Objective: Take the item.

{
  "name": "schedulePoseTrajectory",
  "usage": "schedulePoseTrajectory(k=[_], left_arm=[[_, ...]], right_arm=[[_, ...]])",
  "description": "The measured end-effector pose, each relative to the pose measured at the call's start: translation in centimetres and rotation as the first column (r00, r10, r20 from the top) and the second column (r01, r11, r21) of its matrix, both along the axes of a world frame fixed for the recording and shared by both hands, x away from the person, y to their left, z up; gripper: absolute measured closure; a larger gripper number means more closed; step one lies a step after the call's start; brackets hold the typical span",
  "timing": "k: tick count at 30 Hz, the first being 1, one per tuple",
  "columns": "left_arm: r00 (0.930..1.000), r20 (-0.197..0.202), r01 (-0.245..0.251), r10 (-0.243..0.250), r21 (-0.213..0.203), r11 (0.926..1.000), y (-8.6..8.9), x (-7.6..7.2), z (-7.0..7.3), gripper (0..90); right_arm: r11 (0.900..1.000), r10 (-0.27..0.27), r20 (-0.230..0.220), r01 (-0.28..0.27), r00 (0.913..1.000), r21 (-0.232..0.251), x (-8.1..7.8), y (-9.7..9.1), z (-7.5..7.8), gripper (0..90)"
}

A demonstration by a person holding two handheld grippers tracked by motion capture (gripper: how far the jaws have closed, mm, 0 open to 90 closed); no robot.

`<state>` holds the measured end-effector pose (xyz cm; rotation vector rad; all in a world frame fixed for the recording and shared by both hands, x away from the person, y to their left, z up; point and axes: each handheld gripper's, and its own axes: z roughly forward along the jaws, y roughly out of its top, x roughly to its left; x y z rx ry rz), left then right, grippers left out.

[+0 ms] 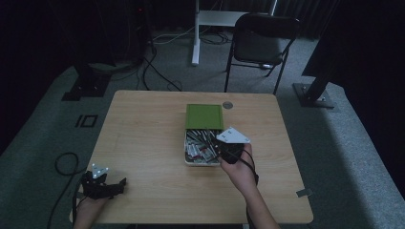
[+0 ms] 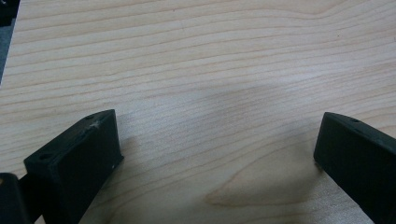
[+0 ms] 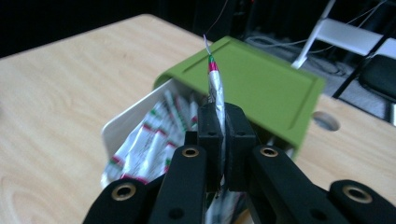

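A silver sachet stands pinched edge-on in the right gripper, its long axis rising past the jaw tips, centre frame, above the white box of sachets and its green lid. The left gripper gapes empty, lower left of the table.

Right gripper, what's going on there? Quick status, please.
Right gripper shut on one foil packet, edge-on above the white box. Left gripper open over bare table. Green lid open behind; nothing blocking.
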<state>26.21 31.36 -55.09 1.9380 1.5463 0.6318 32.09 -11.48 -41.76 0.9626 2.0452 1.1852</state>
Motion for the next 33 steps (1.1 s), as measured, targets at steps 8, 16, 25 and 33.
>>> schedulePoseTrajectory(k=[8,16,25,33], left_arm=[[1.0,0.0,0.0,0.0,0.0,1.0,0.0,0.0,0.0,1.3],[1.0,0.0,0.0,0.0,0.0,1.0,0.0,0.0,0.0,1.3],[1.0,0.001,-0.001,0.001,-0.001,1.0,0.0,0.0,0.0,1.3],[1.0,0.0,0.0,0.0,-0.001,1.0,0.0,0.0,0.0,1.3]], right_arm=[[0.9975,-0.071,0.034,0.071,0.9969,0.002,1.1,-2.0,1.0,87.7],[0.989,-0.147,0.036,0.147,0.9885,-0.013,2.2,-4.1,0.5,87.7],[0.9731,-0.228,0.028,0.229,0.9733,-0.029,3.9,-6.0,-0.8,87.6],[0.9481,-0.316,0.008,0.316,0.9487,-0.034,6.0,-7.4,-2.4,87.6]])
